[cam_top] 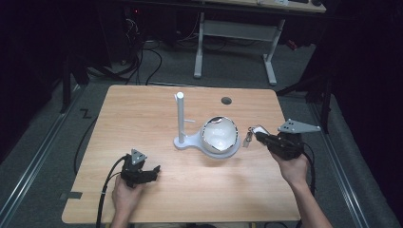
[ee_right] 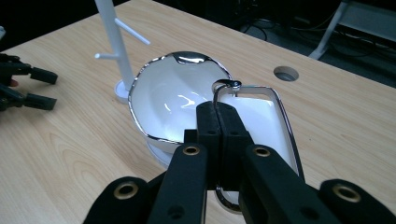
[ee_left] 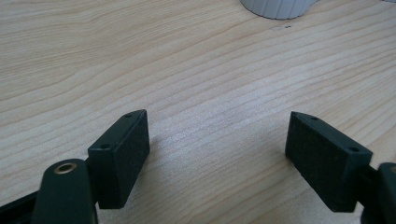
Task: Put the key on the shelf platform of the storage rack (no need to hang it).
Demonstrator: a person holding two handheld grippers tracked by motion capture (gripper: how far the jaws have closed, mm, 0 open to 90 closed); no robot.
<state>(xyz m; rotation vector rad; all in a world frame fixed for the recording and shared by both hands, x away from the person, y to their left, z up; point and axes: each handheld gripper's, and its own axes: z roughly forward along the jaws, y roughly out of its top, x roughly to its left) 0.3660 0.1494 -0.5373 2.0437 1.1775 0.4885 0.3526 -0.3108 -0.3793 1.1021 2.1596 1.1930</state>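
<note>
- The small white chrome-framed tag on a metal ring (ee_right: 261, 121) is pinched between the closed jaws of the right gripper (ee_right: 219, 126), lifted just right of the white chrome-rimmed bowl (cam_top: 219, 135).
- The right forearm reaches in from the near right.
- The left gripper (cam_top: 153, 172) rests open on the wooden table (cam_top: 142, 114), near left.
- The white peg stand (cam_top: 181, 118) rises beside the bowl.

The table (cam_top: 142, 109) carries a stand with an upright pole (cam_top: 180, 118) near its middle, and a bowl (cam_top: 219, 137) sits on the stand's base, just right of the pole. A hole (cam_top: 226, 100) lies in the tabletop behind the bowl. The left gripper (cam_top: 153, 172) rests on the near left part of the table, well apart from the stand. The right gripper (cam_top: 259, 136) hangs just right of the bowl, with a framed tag and hook (ee_right: 261, 116) between its jaws, reaching over the bowl's rim. Behind the table stands a desk frame (cam_top: 235, 33).
</note>
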